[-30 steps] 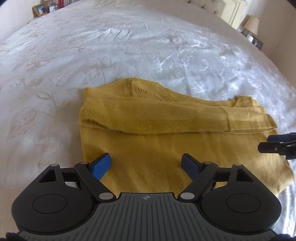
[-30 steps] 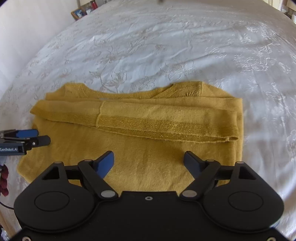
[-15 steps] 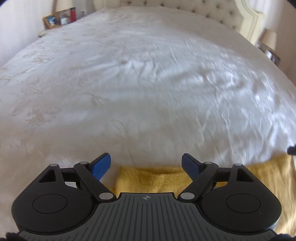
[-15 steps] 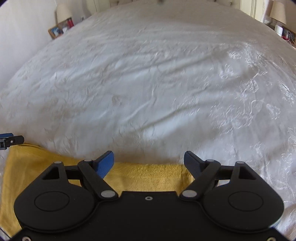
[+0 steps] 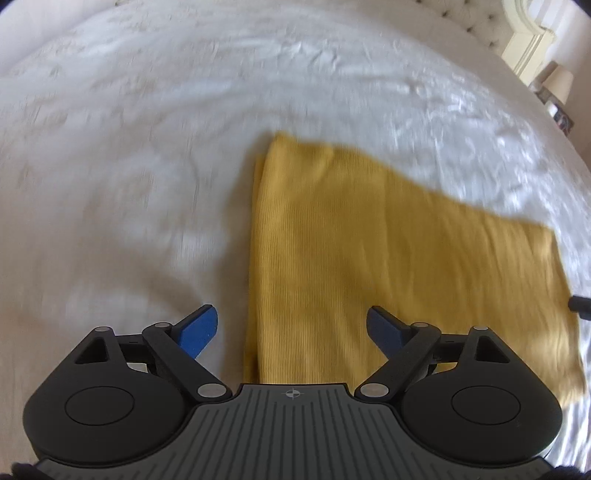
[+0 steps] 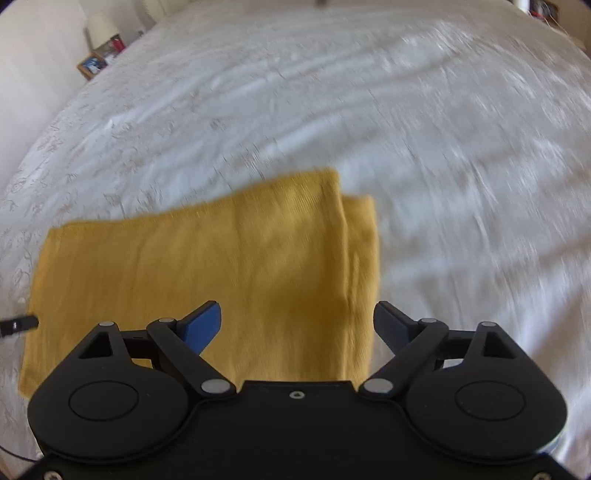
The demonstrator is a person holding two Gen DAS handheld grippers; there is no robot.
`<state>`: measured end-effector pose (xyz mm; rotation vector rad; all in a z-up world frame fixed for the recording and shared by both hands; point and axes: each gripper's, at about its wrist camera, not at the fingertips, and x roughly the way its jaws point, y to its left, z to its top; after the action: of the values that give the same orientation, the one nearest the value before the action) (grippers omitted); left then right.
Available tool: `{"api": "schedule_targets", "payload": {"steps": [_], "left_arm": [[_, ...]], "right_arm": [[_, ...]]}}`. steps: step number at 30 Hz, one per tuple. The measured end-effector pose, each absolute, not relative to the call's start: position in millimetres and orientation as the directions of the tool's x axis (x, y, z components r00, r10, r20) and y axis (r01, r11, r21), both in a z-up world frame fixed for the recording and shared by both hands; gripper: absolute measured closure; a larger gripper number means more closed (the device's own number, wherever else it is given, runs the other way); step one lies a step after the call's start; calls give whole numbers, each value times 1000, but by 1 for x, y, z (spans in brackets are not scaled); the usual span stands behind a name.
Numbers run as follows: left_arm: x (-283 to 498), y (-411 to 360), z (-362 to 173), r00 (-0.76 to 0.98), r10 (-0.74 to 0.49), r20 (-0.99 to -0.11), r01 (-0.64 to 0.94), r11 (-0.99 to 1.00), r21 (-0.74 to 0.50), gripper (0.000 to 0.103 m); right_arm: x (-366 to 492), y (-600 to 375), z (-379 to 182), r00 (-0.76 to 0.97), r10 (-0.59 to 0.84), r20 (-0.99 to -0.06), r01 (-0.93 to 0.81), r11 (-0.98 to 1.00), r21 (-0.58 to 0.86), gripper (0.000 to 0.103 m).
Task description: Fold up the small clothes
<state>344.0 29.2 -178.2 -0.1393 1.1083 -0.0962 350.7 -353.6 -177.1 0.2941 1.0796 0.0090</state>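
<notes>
While both views are motion-blurred, the layout reads fine: wide bed with a white floral-embossed bedspread [image 5: 147, 166] fills nearly everything. On it lies the mustard-yellow knit garment [image 5: 388, 266], folded into a flat rectangle, smooth top layer, a lower layer peeking out along one short side. In the left wrist view that stepped edge sits at the garment's left; in the right wrist view it sits at the right [image 6: 362, 258].

Left claw [image 5: 293, 326] hovers low over the near-left part of the garment, pointing forward across the bed, wide open, nothing between the blue pads. Its left pad [image 5: 199, 326] is over bare bedspread just beside the garment's edge, its right pad over the yellow cloth. Contact with the fabric cannot be told.

Right claw [image 6: 299, 325] mirrors it at the near-right part of the garment, also spread wide and gripping nothing; left pad over the cloth, right pad [image 6: 391, 325] over the white bedspread just past the edge.

Each claw's dark tip shows at the frame edge of the other camera, near the garment's far short side.

Small stuff: cream headboard [image 5: 524, 40] and a lamp with pale shade [image 5: 557, 83] at top right of the left view; another lamp [image 6: 99, 27] and a wooden picture frame [image 6: 92, 64] at top left of the right view.
</notes>
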Motion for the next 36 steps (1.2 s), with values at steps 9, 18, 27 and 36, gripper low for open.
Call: {"api": "schedule_targets", "payload": {"steps": [9, 18, 27, 36], "left_arm": [[312, 30, -195, 378, -124, -917, 3, 991, -132, 13], [296, 29, -188, 359, -174, -917, 8, 983, -183, 5], [273, 32, -177, 394, -225, -891, -56, 962, -267, 5], [287, 38, -166, 434, -248, -866, -61, 951, -303, 5]], "right_arm": [[305, -369, -206, 327, 108, -939, 251, 948, 197, 4], [276, -387, -198, 346, 117, -931, 354, 903, 245, 1], [247, -396, -196, 383, 179, -906, 402, 851, 338, 1], [246, -412, -190, 453, 250, -856, 433, 778, 456, 1]]}}
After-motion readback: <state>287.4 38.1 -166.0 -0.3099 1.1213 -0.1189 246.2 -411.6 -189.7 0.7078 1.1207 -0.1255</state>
